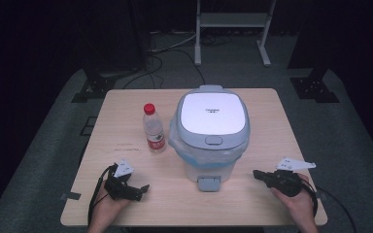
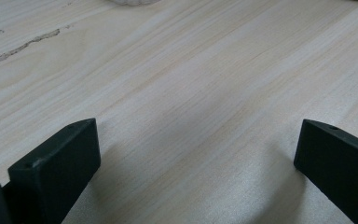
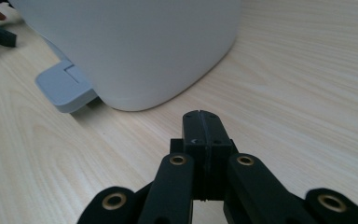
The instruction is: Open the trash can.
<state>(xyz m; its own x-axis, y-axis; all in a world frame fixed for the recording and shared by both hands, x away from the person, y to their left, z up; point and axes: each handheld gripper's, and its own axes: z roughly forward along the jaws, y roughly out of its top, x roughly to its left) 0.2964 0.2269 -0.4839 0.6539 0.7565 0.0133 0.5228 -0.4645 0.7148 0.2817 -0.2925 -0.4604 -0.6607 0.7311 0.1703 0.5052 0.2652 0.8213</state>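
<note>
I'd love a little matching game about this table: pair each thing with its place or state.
Things:
1. water bottle
2. pedal bin
3. left tool
4. right tool

Descriptions:
A. jaws pressed together, holding nothing
B. middle of the table, lid down
C. upright, red cap, left of the bin
D. jaws spread apart above bare wood

Pairs: 1-C, 2-B, 3-D, 4-A

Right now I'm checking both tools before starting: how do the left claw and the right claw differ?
The left claw has its jaws spread wide over bare wood, while the right claw has its jaws pressed together, empty. The left claw sits in front of the water bottle, the right claw to the other side of the pedal bin, aimed at its base. Both are black, hand-held, low over the wooden table.
</note>
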